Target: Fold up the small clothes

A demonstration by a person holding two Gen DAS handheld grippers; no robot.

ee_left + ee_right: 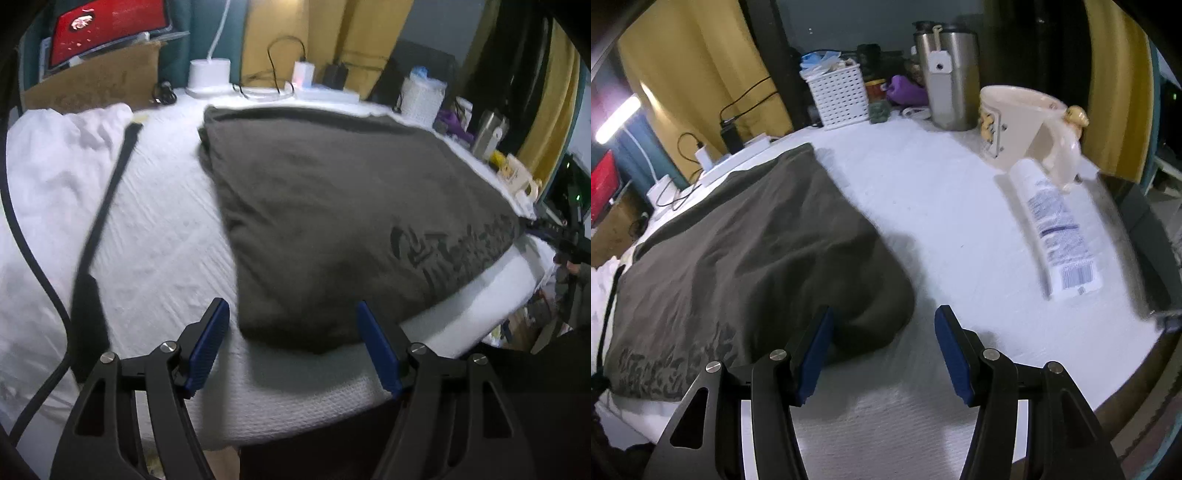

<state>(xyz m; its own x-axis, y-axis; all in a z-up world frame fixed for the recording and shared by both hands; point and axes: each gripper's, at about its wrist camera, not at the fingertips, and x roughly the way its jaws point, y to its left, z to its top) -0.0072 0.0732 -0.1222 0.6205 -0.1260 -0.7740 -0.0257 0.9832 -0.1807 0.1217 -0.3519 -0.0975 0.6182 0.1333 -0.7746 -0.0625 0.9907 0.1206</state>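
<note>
A dark grey-brown cotton T-shirt with a black print [332, 206] lies partly folded on a bench covered in white textured cloth [166, 229], its near corners just ahead of each gripper. The left gripper [293, 345] and right gripper [882, 350] both hang with fingers released, grasping nothing. To fold well, I judge each pair of fingers should straddle a near corner, clench on all layers, then lift evenly together.
</note>
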